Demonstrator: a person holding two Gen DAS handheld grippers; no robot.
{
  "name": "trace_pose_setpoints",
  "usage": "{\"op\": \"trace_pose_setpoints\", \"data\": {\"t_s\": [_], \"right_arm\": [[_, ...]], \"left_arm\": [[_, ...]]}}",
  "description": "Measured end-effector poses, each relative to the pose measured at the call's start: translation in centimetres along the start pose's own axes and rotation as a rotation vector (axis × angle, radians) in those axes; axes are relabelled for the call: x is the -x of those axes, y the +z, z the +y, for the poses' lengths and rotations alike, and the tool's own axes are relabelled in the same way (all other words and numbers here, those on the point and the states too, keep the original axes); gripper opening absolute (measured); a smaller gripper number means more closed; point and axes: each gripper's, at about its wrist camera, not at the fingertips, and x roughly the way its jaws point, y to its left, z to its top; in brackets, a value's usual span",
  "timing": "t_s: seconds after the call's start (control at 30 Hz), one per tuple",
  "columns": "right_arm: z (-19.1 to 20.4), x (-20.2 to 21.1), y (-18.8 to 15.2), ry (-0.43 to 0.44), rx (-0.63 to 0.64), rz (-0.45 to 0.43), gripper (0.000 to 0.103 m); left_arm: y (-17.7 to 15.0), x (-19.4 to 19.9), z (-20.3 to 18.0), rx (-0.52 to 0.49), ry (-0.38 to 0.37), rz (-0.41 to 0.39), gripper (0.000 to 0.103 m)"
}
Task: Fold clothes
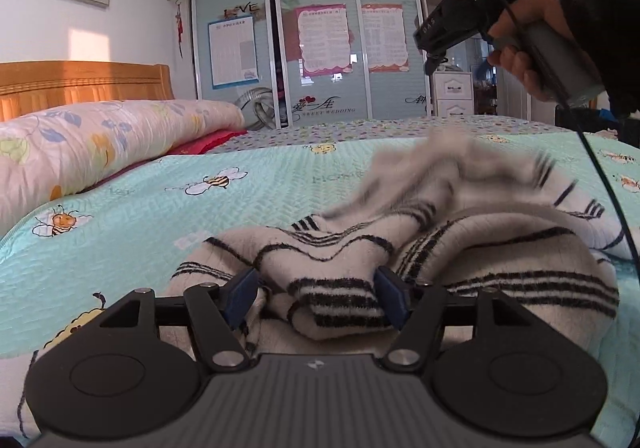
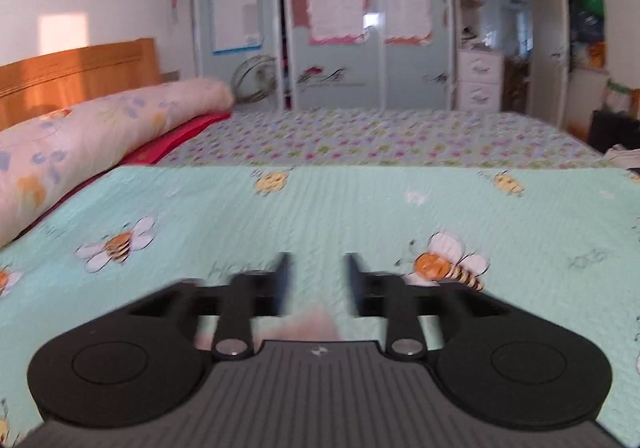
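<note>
Bee-print quilt (image 1: 248, 204) covering bed. Striped sweater (image 1: 360, 272) lying bunched, one fold sitting between left gripper (image 1: 318, 300) jaws, spread wide, pads not pressing. Right gripper (image 2: 318, 280) hovering above, parted, empty.

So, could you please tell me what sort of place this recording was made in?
Almost certainly a home bedroom: a bed with a bee-print quilt and wooden headboard, a rolled floral duvet, and a sliding-door wardrobe behind.

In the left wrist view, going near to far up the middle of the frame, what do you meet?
Left gripper, jaws apart around a fold → striped garment → bee-print bedspread → dotted bedcover → mirrored wardrobe doors.
</note>
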Motion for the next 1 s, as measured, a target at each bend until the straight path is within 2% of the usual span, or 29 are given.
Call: {"op": "trace_pose_setpoints", "data": {"t_s": [0.03,0.13,0.33,0.4,0.47,0.57,0.67,0.87,0.9,0.97,1.0], "right_arm": [[-0.2,0.1,-0.2,-0.011,-0.004,0.015,0.074],[-0.6,3.6,-3.6,0.073,-0.025,-0.025,0.074],[-1.9,8.9,-13.6,0.160,-0.080,0.134,0.074],[-2.4,10.7,-16.6,0.143,-0.112,0.153,0.074],[-3.3,12.7,-19.1,0.087,-0.179,0.149,0.074],[-5.5,14.6,-21.6,0.050,-0.302,0.206,0.074],[-6.7,14.7,-23.4,0.102,-0.370,0.263,0.074],[-6.8,11.8,-23.7,0.211,-0.546,0.302,0.075],[-6.6,11.4,-23.6,0.219,-0.552,0.294,0.072],[-6.5,10.8,-23.4,0.252,-0.576,0.287,0.051],[-6.7,10.6,-23.2,0.284,-0.598,0.292,0.025]], "left_arm": [[0.0,0.1,0.1,0.002,0.001,0.000,0.068],[0.0,0.1,0.3,0.012,0.000,0.004,0.068],[0.0,0.0,0.7,0.054,-0.004,0.025,0.069],[0.0,0.4,0.7,0.064,-0.001,0.018,0.069],[0.0,1.1,0.9,0.076,0.006,0.008,0.069],[0.3,2.9,1.4,0.113,0.007,0.007,0.069],[0.3,4.1,1.4,0.131,-0.014,0.027,0.069],[-0.7,4.6,-0.2,0.100,-0.099,0.130,0.069],[-0.8,4.7,-0.4,0.100,-0.106,0.141,0.069],[-0.9,4.8,-0.5,0.096,-0.102,0.151,0.069],[-0.9,4.9,-0.5,0.097,-0.099,0.154,0.069]]}}
